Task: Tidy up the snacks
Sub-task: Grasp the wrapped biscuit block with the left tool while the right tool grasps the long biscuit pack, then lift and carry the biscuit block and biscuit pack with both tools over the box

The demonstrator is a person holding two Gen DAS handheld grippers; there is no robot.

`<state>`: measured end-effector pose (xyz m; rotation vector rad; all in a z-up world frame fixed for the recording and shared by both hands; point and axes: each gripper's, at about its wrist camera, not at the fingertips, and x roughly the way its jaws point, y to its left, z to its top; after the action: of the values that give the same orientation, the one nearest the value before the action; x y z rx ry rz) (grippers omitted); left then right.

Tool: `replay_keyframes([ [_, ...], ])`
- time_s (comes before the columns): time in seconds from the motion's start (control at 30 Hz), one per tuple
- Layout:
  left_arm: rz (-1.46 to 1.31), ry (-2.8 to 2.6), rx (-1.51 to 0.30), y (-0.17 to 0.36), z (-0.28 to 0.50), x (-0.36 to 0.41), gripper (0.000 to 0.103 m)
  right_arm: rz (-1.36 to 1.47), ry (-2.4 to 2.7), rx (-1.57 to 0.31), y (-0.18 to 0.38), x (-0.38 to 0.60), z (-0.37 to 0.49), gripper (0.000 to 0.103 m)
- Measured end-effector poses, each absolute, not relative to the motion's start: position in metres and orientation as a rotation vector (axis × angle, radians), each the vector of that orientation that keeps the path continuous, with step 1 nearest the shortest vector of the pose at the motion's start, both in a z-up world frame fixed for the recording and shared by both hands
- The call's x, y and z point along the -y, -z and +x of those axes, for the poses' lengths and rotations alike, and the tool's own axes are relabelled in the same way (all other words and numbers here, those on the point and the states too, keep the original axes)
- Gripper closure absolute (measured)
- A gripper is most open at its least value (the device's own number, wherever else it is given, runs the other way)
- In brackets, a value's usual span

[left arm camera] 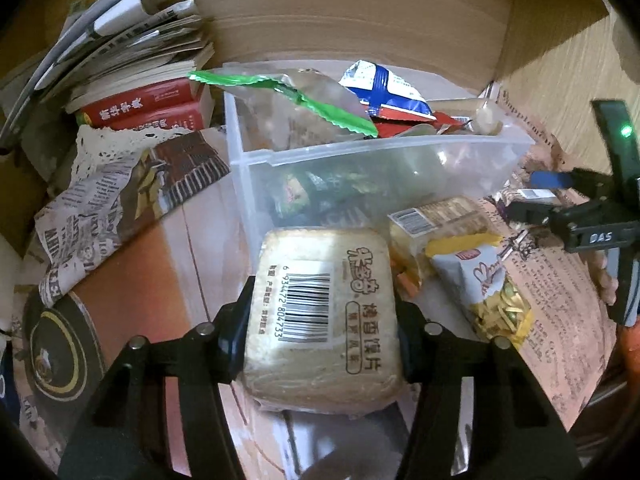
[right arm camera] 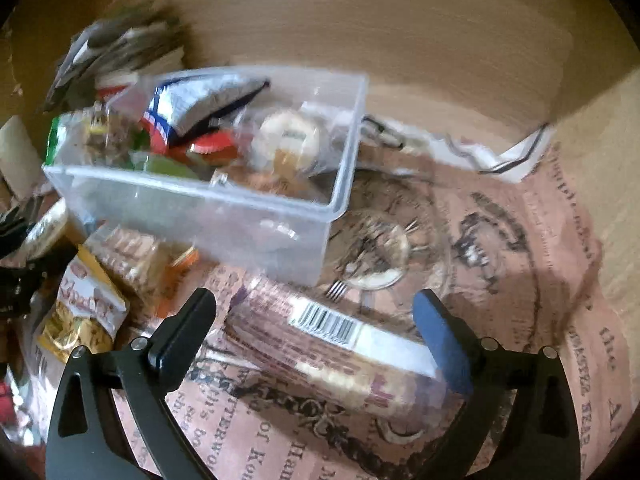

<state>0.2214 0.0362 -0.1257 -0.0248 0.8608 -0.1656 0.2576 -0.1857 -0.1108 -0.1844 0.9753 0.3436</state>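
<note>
- We see a flat tan snack pack with a white barcode label. It is pinched between the two black fingers of our left gripper, which squeeze its sides.
- The pack is held just in front of the clear plastic box full of snacks.
- Our right gripper is spread wide and grips nothing.
- A long clear cracker pack with a barcode lies on the printed paper, between those fingers.
</note>
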Motion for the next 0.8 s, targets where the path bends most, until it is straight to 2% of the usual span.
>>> replay_keyframes([
  [0.4, -0.033, 0.186, -0.794, 0.1, 0.2, -0.042, 0.047, -0.148, -0.389, -1.005, 0.109, 0.192, 0.221, 0.005],
  [0.67, -0.03, 0.203, -0.756, 0.091, 0.185, -0.04, 0.047, -0.154, -0.412, -1.012, 0.109, 0.188, 0.193, 0.001],
  [0.77, -0.029, 0.198, -0.742, 0.087, 0.183, -0.038, 0.047, -0.185, -0.384, -1.017, 0.119, 0.185, 0.189, 0.008],
  [0.8, -0.029, 0.199, -0.736, 0.085, 0.182, -0.039, 0.047, -0.182, -0.378, -1.018, 0.12, 0.185, 0.19, 0.014],
])
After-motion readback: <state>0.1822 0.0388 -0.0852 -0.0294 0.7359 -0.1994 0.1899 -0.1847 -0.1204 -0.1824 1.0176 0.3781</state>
